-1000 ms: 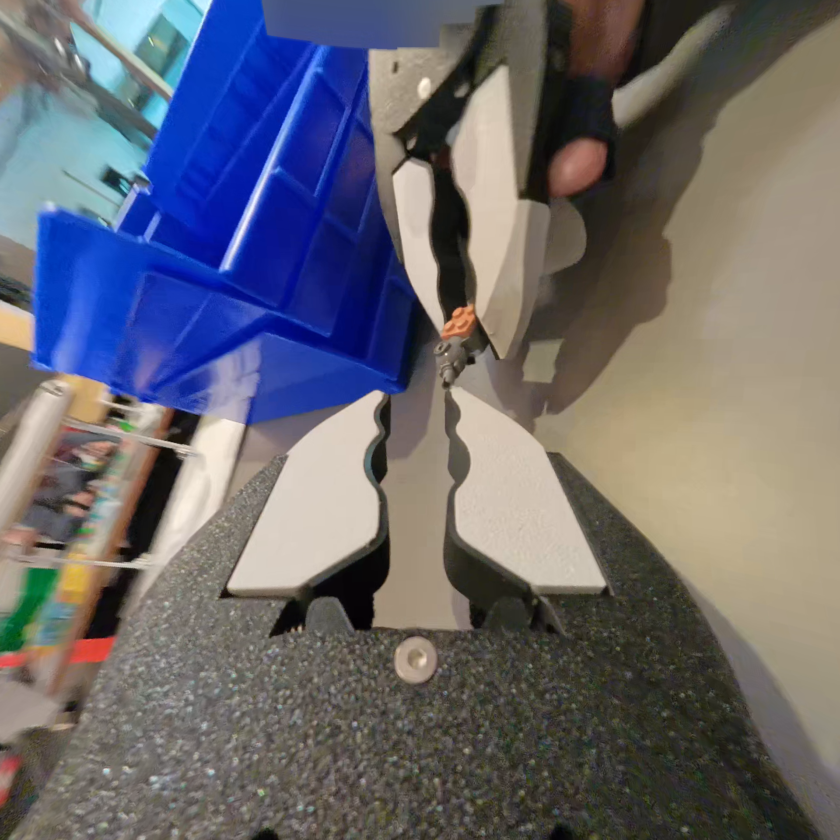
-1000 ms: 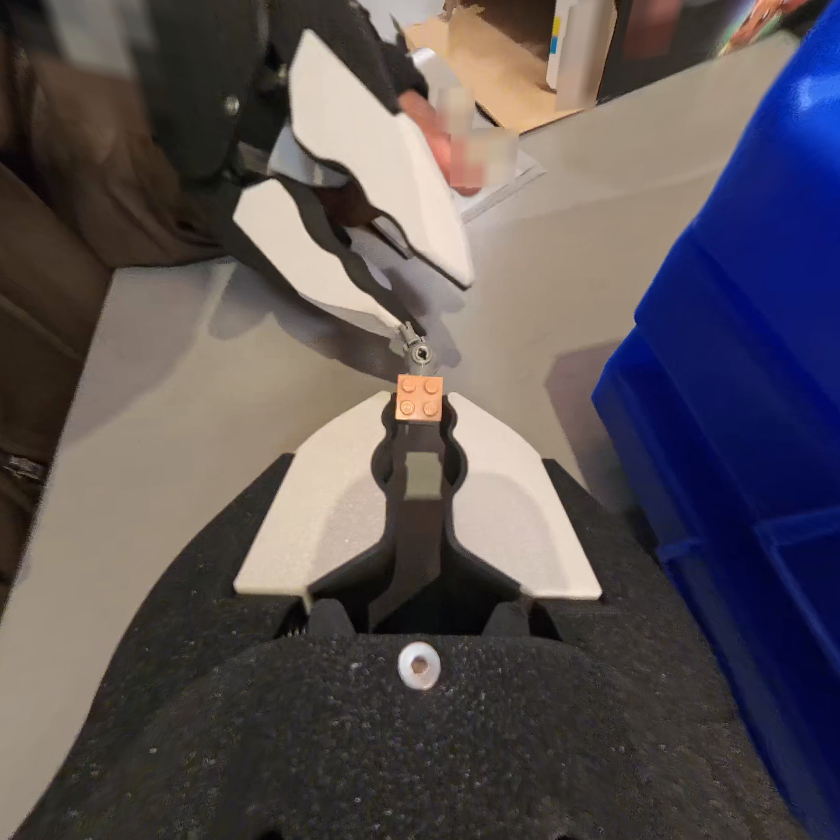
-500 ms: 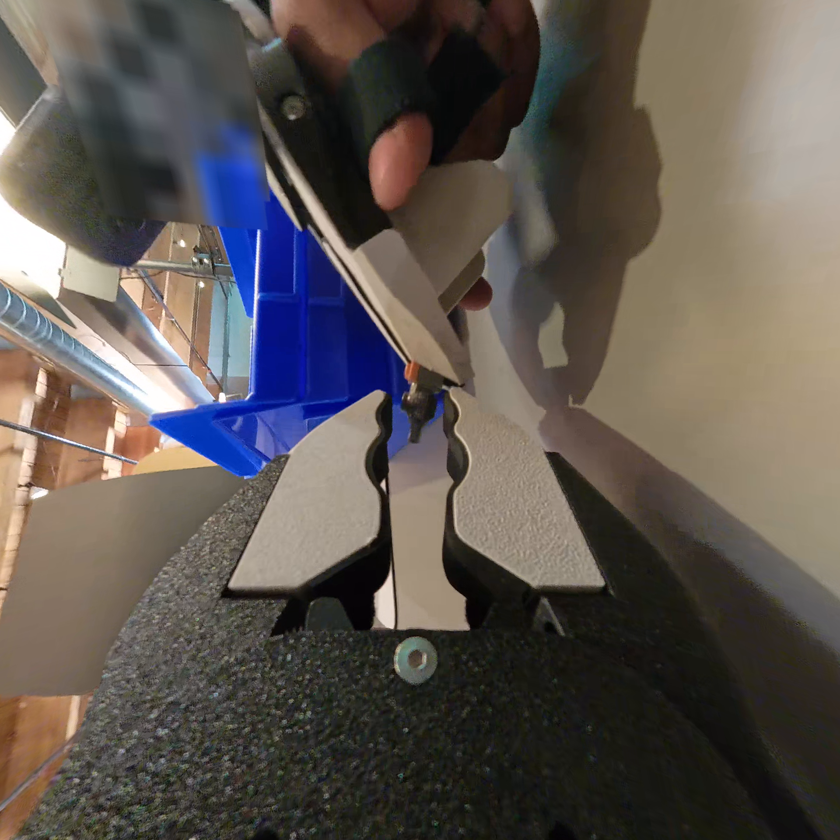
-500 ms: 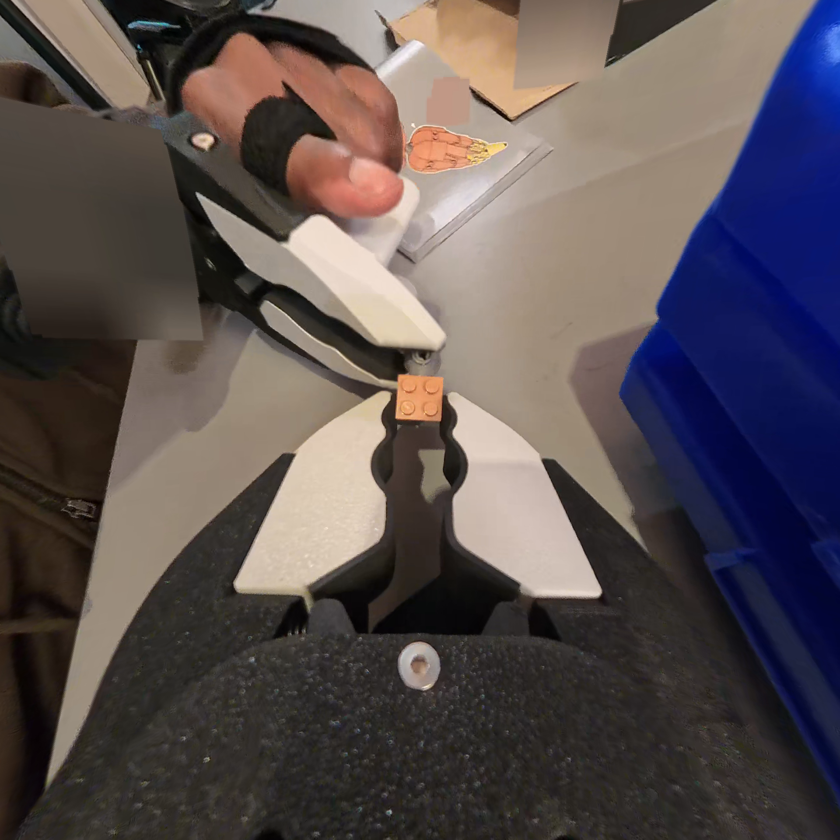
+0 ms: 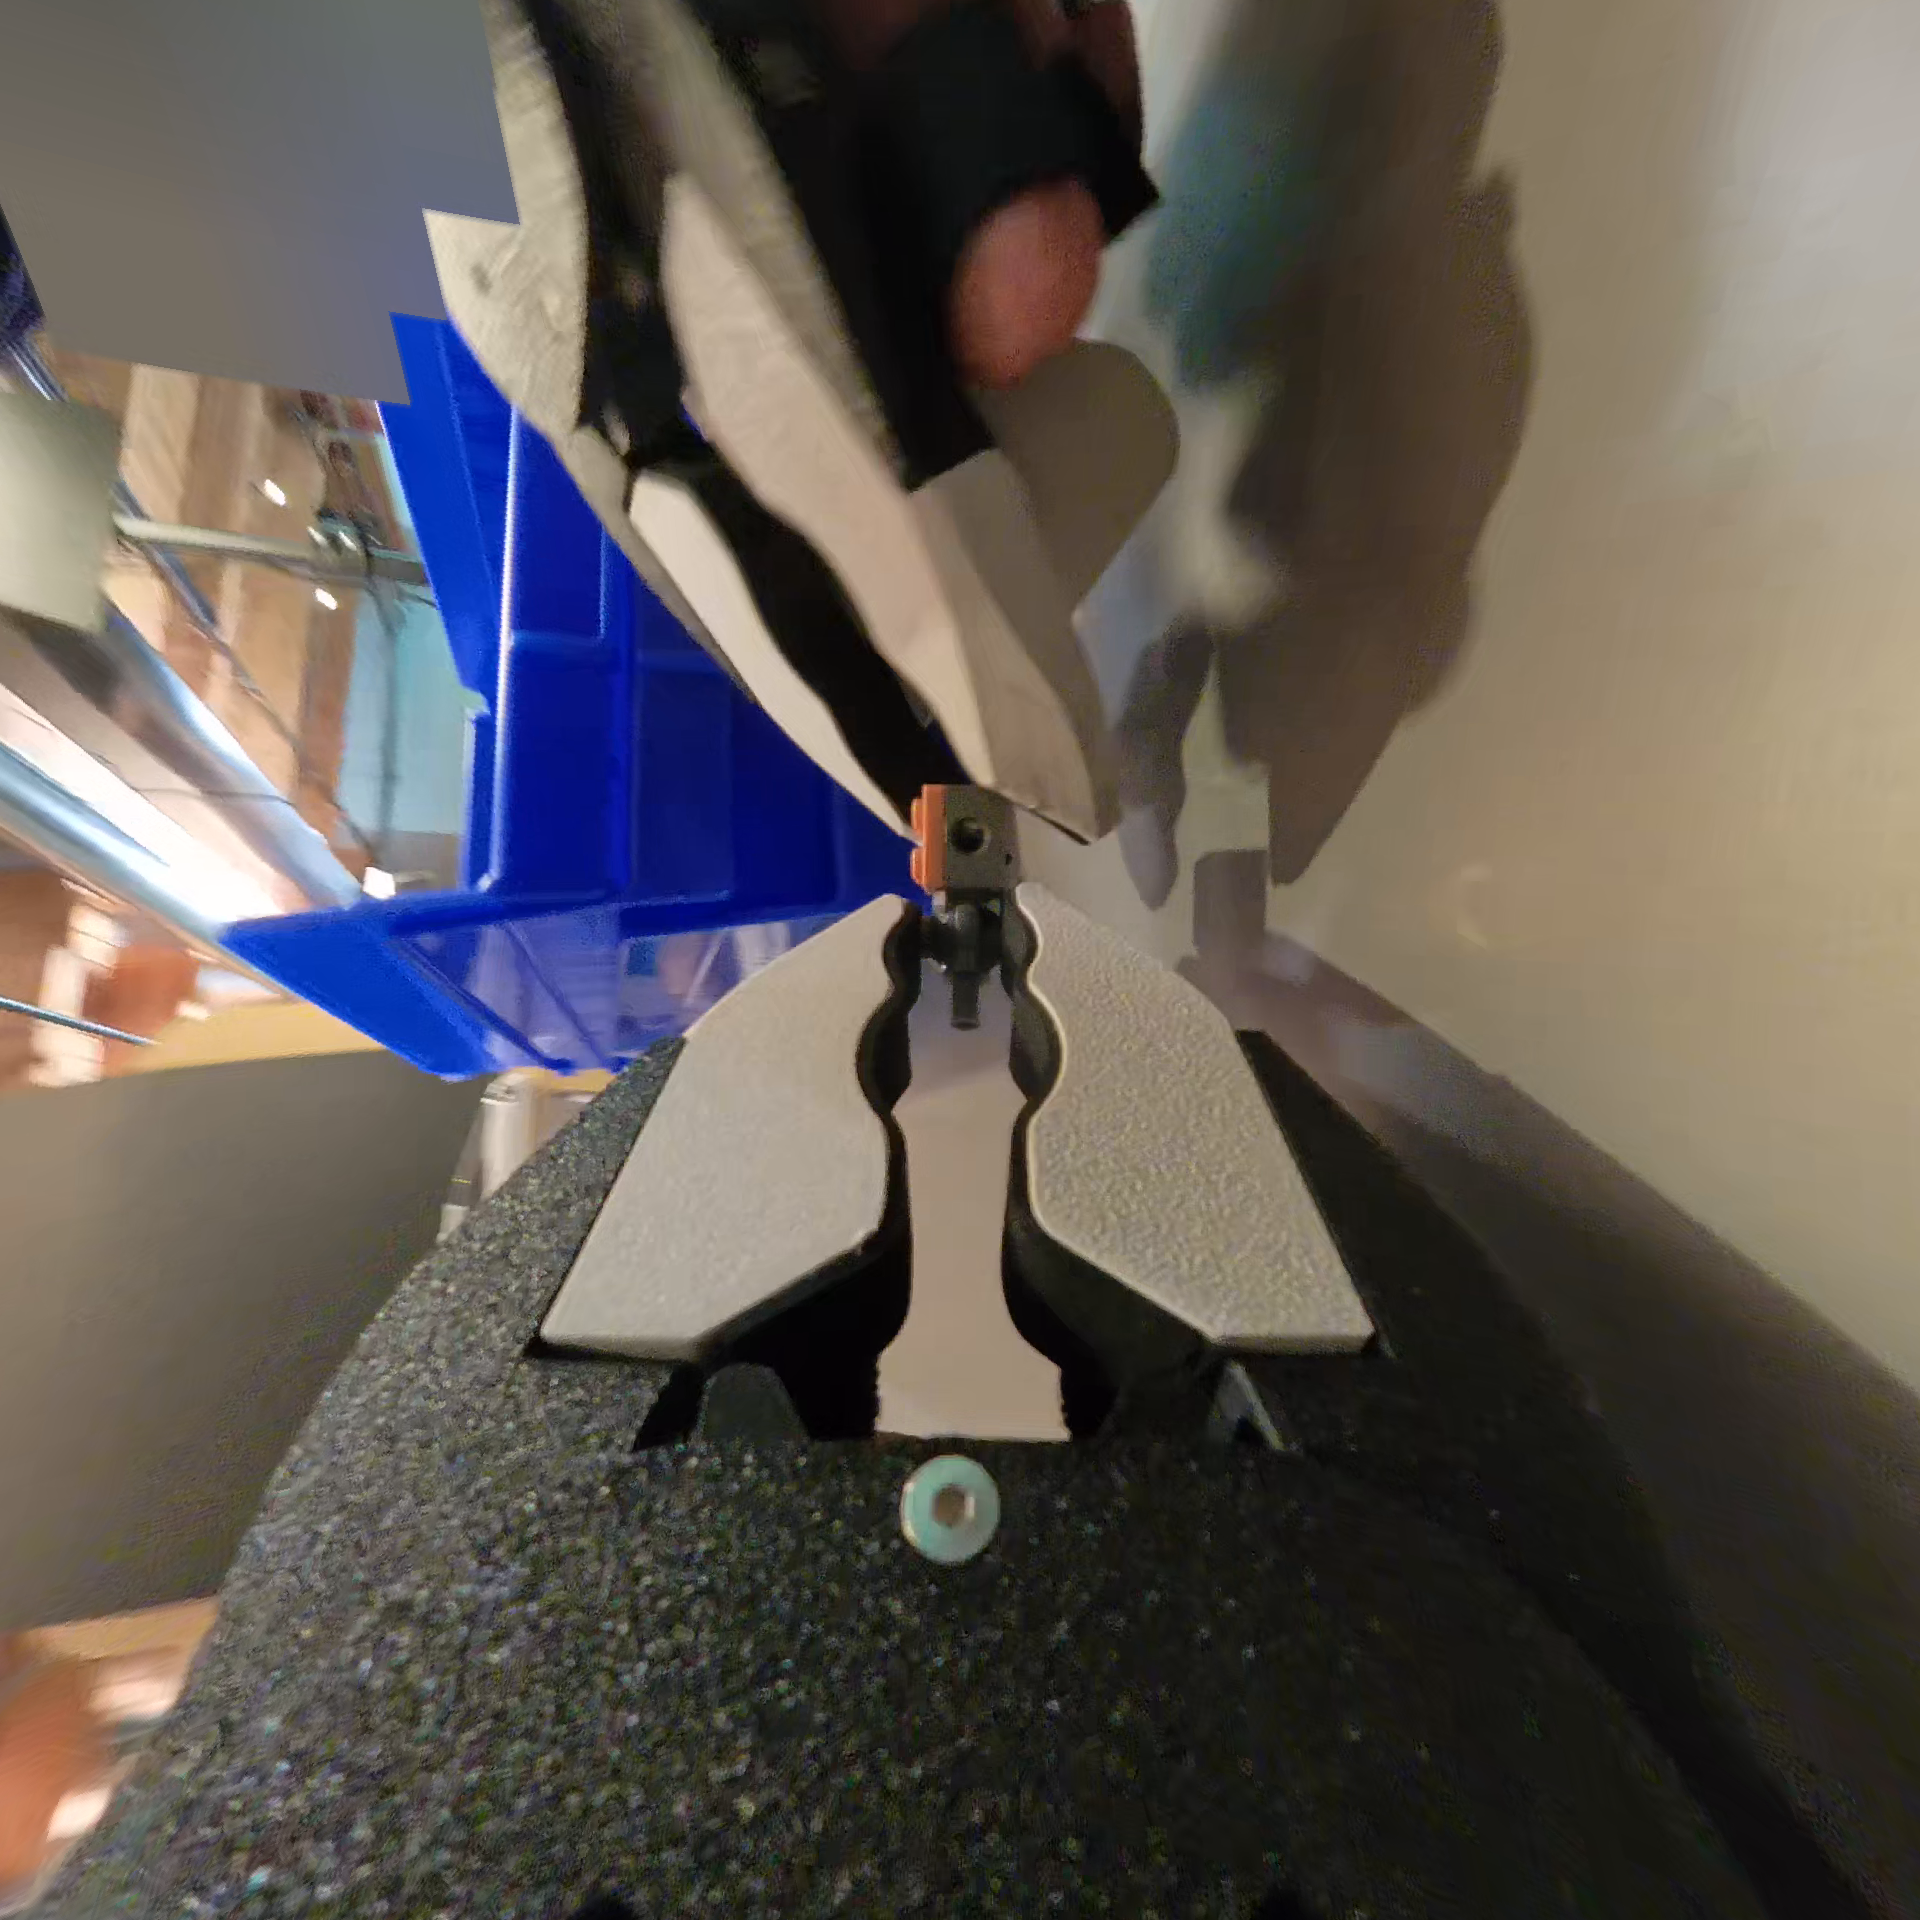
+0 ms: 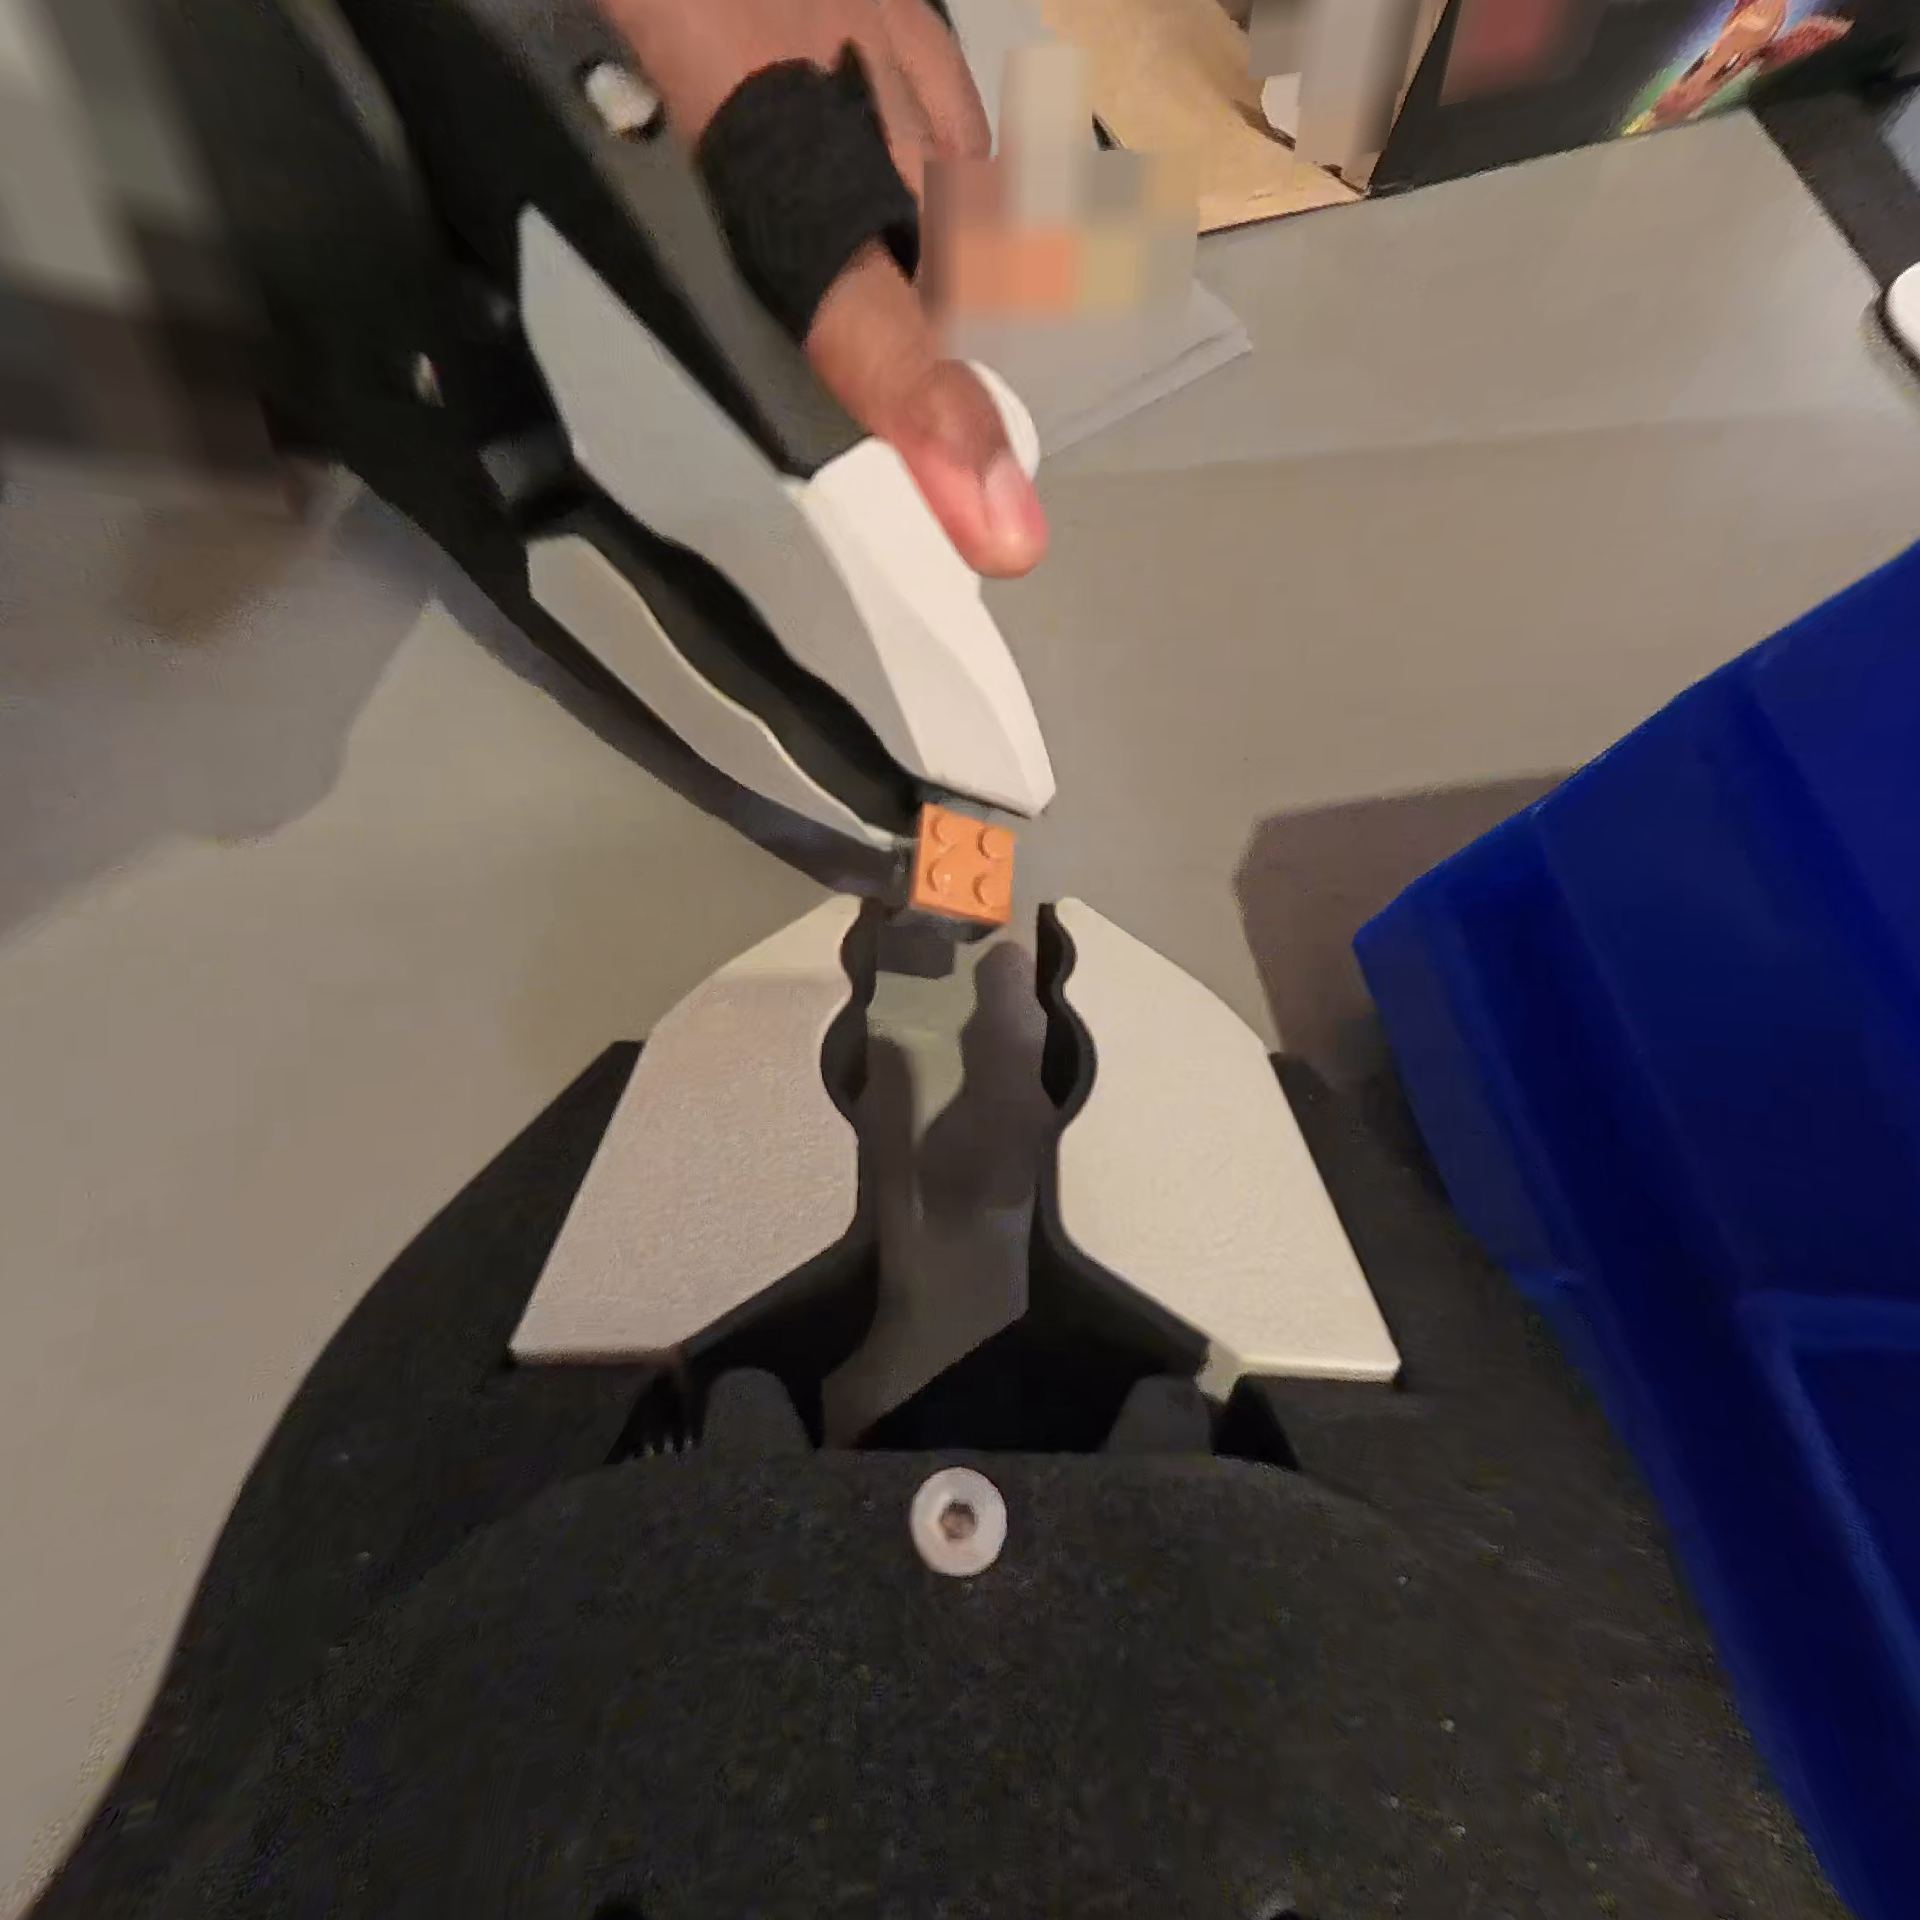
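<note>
A small brick assembly, an orange 2x2 plate (image 6: 963,865) on a dark grey brick (image 5: 977,842) with a dark grey pin (image 5: 964,961), hangs above the grey table (image 6: 416,935). My left gripper (image 5: 964,912) is shut on the pin end, its fingers pressing both sides. In the right wrist view it (image 6: 961,831) comes in from the upper left, with its tips at the plate. My right gripper (image 6: 951,914) is open, its tips just short of the plate and apart from its sides. In the left wrist view it (image 5: 987,826) sits around the brick from above.
A large blue plastic bin (image 6: 1662,1039) stands close on the right of the right gripper; it also shows in the left wrist view (image 5: 623,727). A grey flat sheet (image 6: 1164,343) and cardboard (image 6: 1247,156) lie farther back. A person's gloved finger (image 6: 956,468) rests on the left gripper. The tips of both grippers are at nearly the same place.
The left gripper has closed in on the assembly's grey pin. The right gripper's jaws have widened off the orange plate, which now sits just beyond its tips.
</note>
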`<control>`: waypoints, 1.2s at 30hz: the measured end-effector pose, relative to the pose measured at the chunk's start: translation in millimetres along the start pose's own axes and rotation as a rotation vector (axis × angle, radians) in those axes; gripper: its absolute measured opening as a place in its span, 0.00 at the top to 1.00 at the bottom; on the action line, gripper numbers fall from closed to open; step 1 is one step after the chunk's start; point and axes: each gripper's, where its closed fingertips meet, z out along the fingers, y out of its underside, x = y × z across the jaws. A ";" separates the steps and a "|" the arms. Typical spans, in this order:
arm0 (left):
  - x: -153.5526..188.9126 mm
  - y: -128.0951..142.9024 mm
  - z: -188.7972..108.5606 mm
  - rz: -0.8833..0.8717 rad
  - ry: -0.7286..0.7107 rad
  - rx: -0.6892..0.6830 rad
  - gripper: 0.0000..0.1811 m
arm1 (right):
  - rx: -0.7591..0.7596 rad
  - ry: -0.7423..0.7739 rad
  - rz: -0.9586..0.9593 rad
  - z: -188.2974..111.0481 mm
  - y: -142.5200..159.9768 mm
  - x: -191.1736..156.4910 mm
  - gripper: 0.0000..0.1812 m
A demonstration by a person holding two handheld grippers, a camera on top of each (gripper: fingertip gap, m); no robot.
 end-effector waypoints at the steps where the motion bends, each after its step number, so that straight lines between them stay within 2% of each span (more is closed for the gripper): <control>1: -0.6 0.3 -0.4 -0.078 0.019 0.013 0.92 | -0.006 0.022 -0.040 -0.8 1.4 2.0 0.83; 6: -1.1 6.1 -1.1 -0.475 0.154 0.031 0.92 | -0.008 0.212 -0.304 -9.5 0.8 20.8 0.83; 11: 0.2 -6.6 -8.5 -0.885 0.382 0.125 0.92 | 0.039 0.461 -0.712 -19.8 -14.6 28.2 0.84; 17: 5.9 -26.7 -23.3 -1.200 0.661 0.255 0.92 | 0.046 0.572 -1.039 -16.5 -23.0 15.9 0.84; 25: 11.0 -32.6 -29.7 -1.283 0.776 0.286 0.92 | 0.134 0.553 -1.122 -12.7 -33.7 -3.6 0.84; 36: 14.9 -35.5 -30.9 -1.279 0.811 0.283 0.92 | 0.121 0.513 -1.163 -5.4 -29.3 -10.2 0.88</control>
